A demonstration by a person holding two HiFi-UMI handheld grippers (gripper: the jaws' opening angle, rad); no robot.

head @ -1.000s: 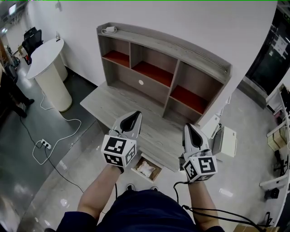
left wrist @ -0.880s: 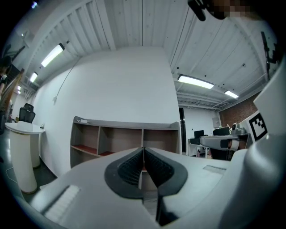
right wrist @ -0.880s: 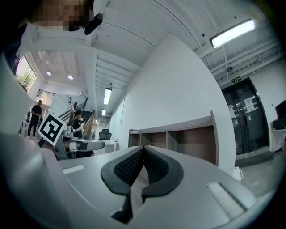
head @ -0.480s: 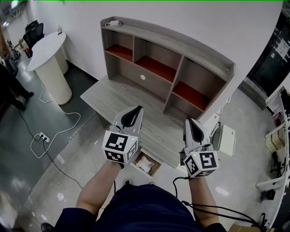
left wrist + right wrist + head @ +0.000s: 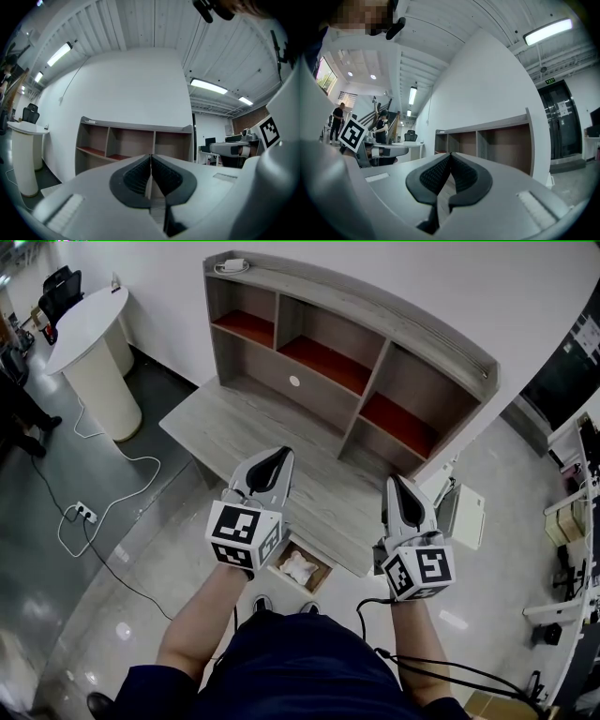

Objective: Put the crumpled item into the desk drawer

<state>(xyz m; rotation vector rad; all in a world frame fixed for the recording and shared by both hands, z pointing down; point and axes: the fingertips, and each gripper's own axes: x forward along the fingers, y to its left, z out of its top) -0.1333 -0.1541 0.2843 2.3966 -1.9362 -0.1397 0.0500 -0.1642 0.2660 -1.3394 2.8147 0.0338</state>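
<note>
A crumpled white item (image 5: 299,567) lies inside the open desk drawer (image 5: 317,592), which sticks out below the desk's near edge. My left gripper (image 5: 275,460) hovers above the desk just left of the drawer, jaws shut with nothing between them. My right gripper (image 5: 395,488) is held level with it to the right of the drawer, also shut and empty. In the left gripper view the left gripper (image 5: 151,158) points at the hutch (image 5: 133,143); in the right gripper view the right gripper (image 5: 450,157) does the same toward the hutch (image 5: 487,140).
The grey wooden desk (image 5: 234,437) carries a hutch (image 5: 347,343) with red-lined shelves against the wall. A white round table (image 5: 89,343) stands at the left, a cable and power strip (image 5: 82,514) on the floor. A white box (image 5: 466,517) sits right of the desk.
The head view has shifted slightly, so the desk sits higher and further left. Both grippers stay shut at nearly the same spots; the crumpled item remains in the drawer.
</note>
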